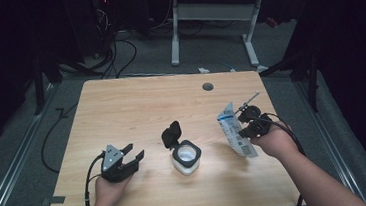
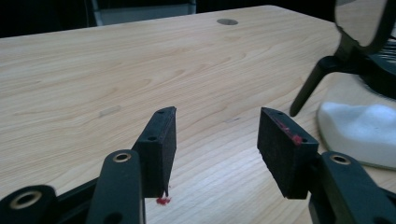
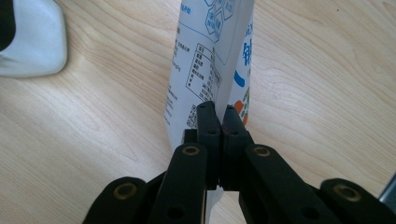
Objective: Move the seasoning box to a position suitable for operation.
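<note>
My right fingers [image 3: 219,122] are clamped on the white printed pouch [image 1: 234,131], held above the surface [image 1: 136,102] right of the open white jar [image 1: 186,158]; my left fingers [image 2: 217,149] stand apart, empty.

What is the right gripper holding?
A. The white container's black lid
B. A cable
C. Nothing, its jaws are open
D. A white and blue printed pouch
D: the right gripper has its jaws pinched shut on the edge of the printed pouch, seen held above the table in the high view.
</note>
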A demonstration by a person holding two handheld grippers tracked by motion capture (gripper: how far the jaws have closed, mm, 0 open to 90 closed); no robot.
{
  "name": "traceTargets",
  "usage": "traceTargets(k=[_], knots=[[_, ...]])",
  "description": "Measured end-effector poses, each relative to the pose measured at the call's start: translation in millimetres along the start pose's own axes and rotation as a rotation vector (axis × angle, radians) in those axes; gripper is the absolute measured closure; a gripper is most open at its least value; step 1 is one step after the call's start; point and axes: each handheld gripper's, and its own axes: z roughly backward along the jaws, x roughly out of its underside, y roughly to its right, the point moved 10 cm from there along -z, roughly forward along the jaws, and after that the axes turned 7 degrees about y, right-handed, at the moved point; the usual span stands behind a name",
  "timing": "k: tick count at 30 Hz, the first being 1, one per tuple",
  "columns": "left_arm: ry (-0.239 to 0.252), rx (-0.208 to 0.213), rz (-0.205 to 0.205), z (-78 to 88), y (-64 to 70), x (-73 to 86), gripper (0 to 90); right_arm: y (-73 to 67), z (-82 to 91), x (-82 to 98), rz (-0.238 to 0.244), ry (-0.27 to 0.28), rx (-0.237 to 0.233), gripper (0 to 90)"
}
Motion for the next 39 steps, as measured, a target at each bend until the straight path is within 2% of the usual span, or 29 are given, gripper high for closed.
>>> traceTargets(k=[2, 6, 11, 16, 18, 25, 28, 34, 39], knots=[[-0.013, -0.014, -0.013, 1.7, -6.0, 1.7, 47.5, 0.3, -0.6, 0.1, -0.011, 0.017, -0.002, 89.4], [-0.039, -0.023, 0.001, 4.8, -16.5, 6.8, 47.4, 0.7, -0.9, 0.1, -0.024, 0.041, -0.006, 89.3], [-0.030, -0.051, 0.010, 9.0, -26.2, 6.6, 47.4, 4.2, 1.0, 0.1, -0.027, 0.072, 0.010, 89.3], [-0.045, -0.071, 0.020, 12.9, -36.3, 9.5, 48.2, 5.8, 6.4, -2.0, -0.043, 0.113, 0.014, 89.3], [-0.044, -0.073, 0.033, 13.8, -37.9, 9.0, 48.5, 6.8, 7.4, -2.1, -0.043, 0.119, 0.017, 89.3], [-0.056, -0.076, 0.023, 13.1, -38.2, 11.5, 48.5, 6.3, 0.1, 6.5, -0.054, 0.126, 0.011, 89.3], [-0.061, -0.072, 0.028, 13.0, -38.6, 12.5, 48.5, 6.6, -0.7, 8.7, -0.075, 0.141, 0.002, 89.3], [-0.063, -0.070, 0.039, 12.9, -39.7, 13.1, 48.5, 9.5, -0.5, 10.5, -0.086, 0.177, 0.013, 89.3], [-0.067, -0.068, 0.041, 12.6, -39.7, 14.1, 48.4, 7.6, -2.0, 11.7, -0.107, 0.225, 0.008, 89.3]])
